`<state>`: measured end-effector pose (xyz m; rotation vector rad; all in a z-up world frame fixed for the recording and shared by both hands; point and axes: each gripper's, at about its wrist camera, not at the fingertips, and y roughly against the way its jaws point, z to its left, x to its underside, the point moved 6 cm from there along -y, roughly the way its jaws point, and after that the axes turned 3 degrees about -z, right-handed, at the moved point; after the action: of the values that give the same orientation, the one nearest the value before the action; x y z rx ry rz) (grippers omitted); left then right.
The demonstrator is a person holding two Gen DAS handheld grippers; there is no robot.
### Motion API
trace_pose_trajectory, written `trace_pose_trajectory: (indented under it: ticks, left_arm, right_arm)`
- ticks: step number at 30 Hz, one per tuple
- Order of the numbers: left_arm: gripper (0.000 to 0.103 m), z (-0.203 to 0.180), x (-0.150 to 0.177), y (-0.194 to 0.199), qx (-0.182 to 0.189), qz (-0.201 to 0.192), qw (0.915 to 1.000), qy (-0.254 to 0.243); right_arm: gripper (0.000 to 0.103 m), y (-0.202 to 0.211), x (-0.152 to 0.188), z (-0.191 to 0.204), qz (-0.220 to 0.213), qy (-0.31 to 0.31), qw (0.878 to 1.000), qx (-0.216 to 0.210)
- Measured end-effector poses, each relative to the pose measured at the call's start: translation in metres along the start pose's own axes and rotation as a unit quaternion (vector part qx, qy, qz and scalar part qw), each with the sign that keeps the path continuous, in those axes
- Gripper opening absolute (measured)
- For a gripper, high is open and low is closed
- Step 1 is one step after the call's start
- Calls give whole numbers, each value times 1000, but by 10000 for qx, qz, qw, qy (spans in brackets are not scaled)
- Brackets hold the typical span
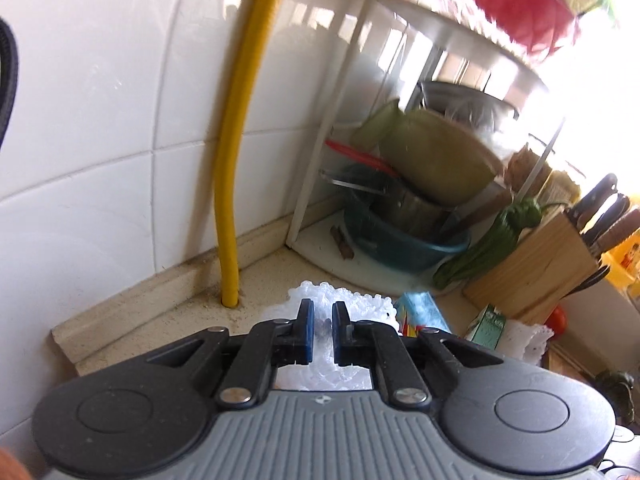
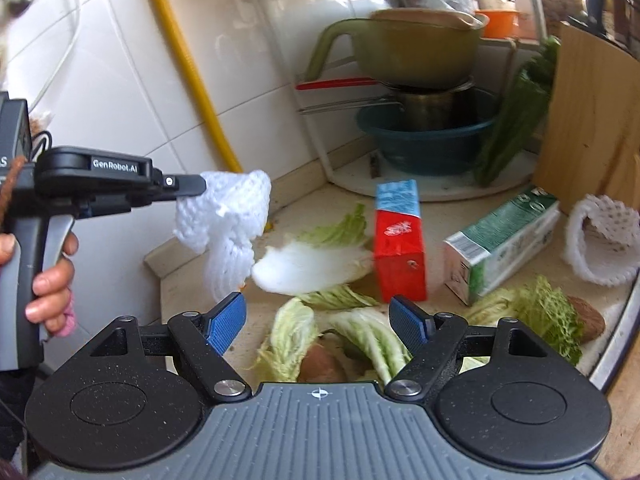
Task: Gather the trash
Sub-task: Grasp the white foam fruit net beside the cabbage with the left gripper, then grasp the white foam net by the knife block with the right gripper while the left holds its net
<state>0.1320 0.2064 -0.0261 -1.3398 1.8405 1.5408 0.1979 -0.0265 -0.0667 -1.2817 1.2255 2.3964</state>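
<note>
On the speckled beige bench (image 2: pixel 188 280) by white wall tiles (image 2: pixel 120 60), pale cabbage leaves (image 2: pixel 316 264) lie scattered; left hand-held gripper (image 2: pixel 200 186) grasps white foam netting (image 2: pixel 228 216), right hand-held gripper (image 2: pixel 320 316) released.

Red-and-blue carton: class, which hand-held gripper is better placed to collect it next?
Right. The right hand-held gripper is open and empty, facing the carton; the left hand-held gripper already holds white foam netting.

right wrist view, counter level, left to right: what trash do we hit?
Left gripper holding white foam net → big white cabbage leaf → red and blue carton → green and white carton → second foam net lying on the counter by the wooden knife block.
</note>
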Motion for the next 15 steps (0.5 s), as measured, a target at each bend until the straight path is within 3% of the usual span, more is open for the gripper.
trace_pose_trajectory:
  ticks: [4, 11, 14, 15]
  left_arm:
    - [9, 4, 3, 4, -94, -17, 9999, -63]
    - [10, 12, 29, -20, -124, 480, 9988, -22]
    - [25, 6, 37, -29, -290, 594, 9970, -413]
    - [36, 2, 39, -31, -359, 595, 9957, -612]
  right_arm:
    - [84, -1, 1, -7, 52, -22, 9998, 173]
    - [84, 5, 7, -37, 93, -249, 9978, 607]
    - [84, 11, 10, -49, 91, -323, 9966, 757]
    - [84, 14, 11, -53, 100, -338, 9960, 816]
